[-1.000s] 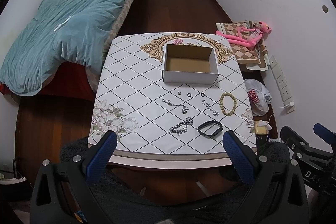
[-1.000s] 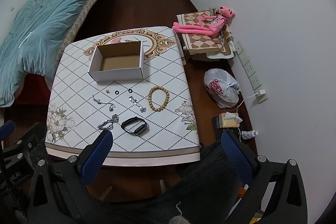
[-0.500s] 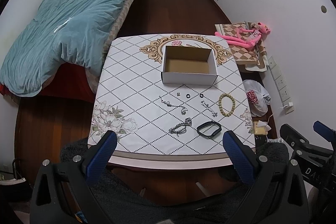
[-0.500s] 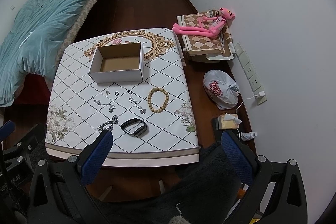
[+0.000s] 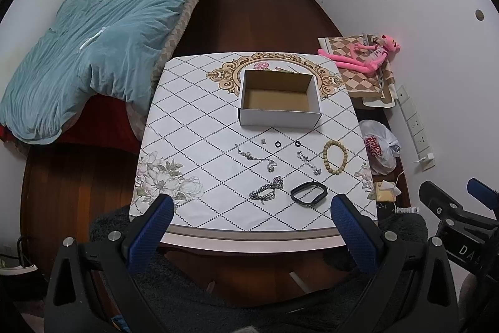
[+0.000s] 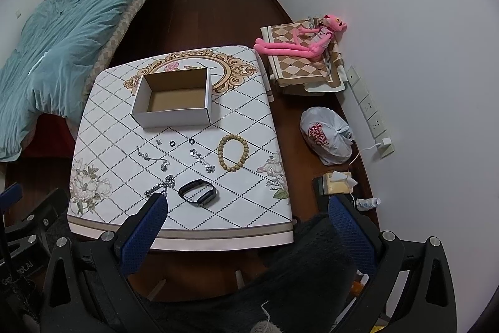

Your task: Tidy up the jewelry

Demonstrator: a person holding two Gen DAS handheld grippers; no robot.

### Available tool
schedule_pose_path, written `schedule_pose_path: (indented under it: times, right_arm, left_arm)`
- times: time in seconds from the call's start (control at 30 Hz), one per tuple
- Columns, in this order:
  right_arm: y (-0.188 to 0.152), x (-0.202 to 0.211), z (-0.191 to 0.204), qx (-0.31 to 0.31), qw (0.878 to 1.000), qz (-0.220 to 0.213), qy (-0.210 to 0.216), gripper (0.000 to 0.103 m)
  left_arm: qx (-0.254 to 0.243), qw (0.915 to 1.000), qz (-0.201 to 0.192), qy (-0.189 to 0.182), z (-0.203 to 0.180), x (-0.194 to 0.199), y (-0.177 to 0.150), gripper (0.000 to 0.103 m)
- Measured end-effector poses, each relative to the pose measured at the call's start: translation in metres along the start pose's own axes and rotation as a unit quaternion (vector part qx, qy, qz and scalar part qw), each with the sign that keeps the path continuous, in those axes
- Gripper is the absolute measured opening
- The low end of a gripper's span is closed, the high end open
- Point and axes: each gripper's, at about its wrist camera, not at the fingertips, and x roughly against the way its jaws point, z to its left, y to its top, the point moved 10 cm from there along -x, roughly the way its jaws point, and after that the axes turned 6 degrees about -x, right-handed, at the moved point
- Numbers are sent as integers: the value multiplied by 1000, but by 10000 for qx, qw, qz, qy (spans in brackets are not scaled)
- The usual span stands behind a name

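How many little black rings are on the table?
2. One black ring and a second black ring lie side by side in front of the cardboard box. None seem hidden.

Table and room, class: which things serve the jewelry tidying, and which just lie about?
For the job: cardboard box; beaded bracelet; black band; silver chain bracelet; silver necklace; two black rings.

Lying about: pink plush toy; plastic bag; blue duvet.

Even, soft indoor light, sharp focus (heavy fisheye bending, dark corners)
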Motion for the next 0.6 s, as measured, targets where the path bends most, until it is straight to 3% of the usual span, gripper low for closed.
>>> schedule_pose_path:
  times: [0.6]
  right_arm:
    - [0, 3, 1, 1, 10000, -9, 23, 103]
  left_arm:
    - [-1, 10000, -45, -11, -6, 6, 9, 103]
